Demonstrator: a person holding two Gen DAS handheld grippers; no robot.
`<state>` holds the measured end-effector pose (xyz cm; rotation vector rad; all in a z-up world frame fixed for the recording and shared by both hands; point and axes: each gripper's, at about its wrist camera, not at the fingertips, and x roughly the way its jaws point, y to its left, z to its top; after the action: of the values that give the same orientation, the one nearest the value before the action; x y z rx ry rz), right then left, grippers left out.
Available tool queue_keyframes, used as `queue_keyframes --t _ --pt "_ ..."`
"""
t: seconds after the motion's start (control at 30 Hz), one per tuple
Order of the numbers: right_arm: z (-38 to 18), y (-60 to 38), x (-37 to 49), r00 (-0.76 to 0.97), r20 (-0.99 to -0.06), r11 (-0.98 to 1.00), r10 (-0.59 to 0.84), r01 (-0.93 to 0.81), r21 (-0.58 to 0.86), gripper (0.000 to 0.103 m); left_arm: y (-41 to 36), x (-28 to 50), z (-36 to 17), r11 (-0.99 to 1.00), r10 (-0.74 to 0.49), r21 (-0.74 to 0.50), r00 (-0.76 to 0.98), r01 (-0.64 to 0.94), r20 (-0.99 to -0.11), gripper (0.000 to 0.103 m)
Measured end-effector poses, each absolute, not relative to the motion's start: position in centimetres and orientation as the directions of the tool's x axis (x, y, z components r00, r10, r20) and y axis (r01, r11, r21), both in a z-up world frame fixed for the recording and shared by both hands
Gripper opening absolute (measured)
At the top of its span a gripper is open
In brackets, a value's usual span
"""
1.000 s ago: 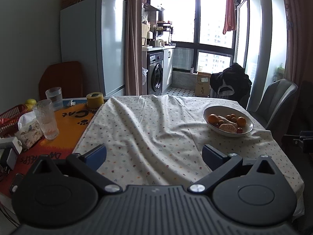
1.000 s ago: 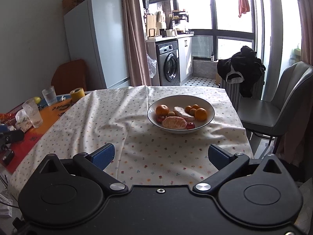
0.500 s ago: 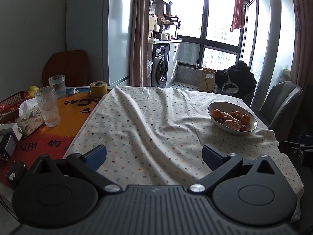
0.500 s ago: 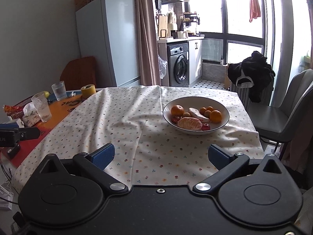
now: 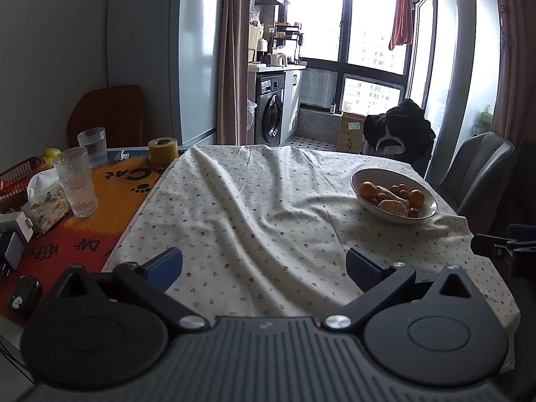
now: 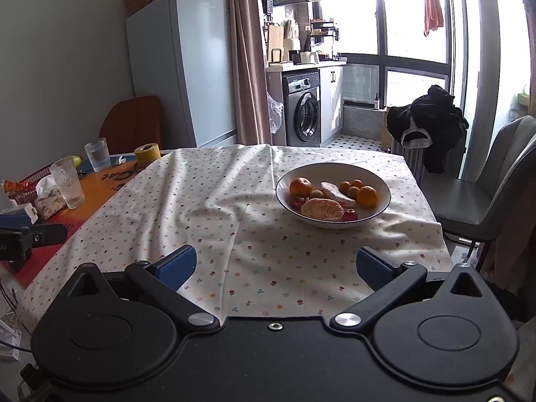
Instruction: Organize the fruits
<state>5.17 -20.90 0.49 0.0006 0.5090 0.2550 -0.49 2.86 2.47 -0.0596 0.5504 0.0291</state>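
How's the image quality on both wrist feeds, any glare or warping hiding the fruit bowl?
Left wrist view: the windows are blown out white and straight edges bow near the frame borders, but the fruit bowl reads sharp. Right wrist view: the same backlight leaves soft shadows in the tablecloth folds; the bowl and its fruit are clear, with no glare.

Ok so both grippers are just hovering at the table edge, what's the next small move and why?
Probably ease the right gripper forward toward the bowl. It is open and empty, the fruit lies straight ahead of it, while the left gripper sees the bowl off to its right.
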Motion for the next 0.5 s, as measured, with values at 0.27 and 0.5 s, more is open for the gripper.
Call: queue_keyframes --t 0.27,0.5 --pt "0.41 -20.99 5.07 0.847 -0.475 0.969 0.239 -0.239 0.062 0.103 2.76 -0.42 2.44 0.998 0.006 -0.051 0.852 -0.039 -0.524 0.103" --pt "0.4 -21.04 5.08 0.848 -0.474 0.969 0.238 -0.238 0.062 0.103 2.6 -0.35 2.38 0.998 0.003 -0.051 0.849 -0.035 -0.529 0.103"
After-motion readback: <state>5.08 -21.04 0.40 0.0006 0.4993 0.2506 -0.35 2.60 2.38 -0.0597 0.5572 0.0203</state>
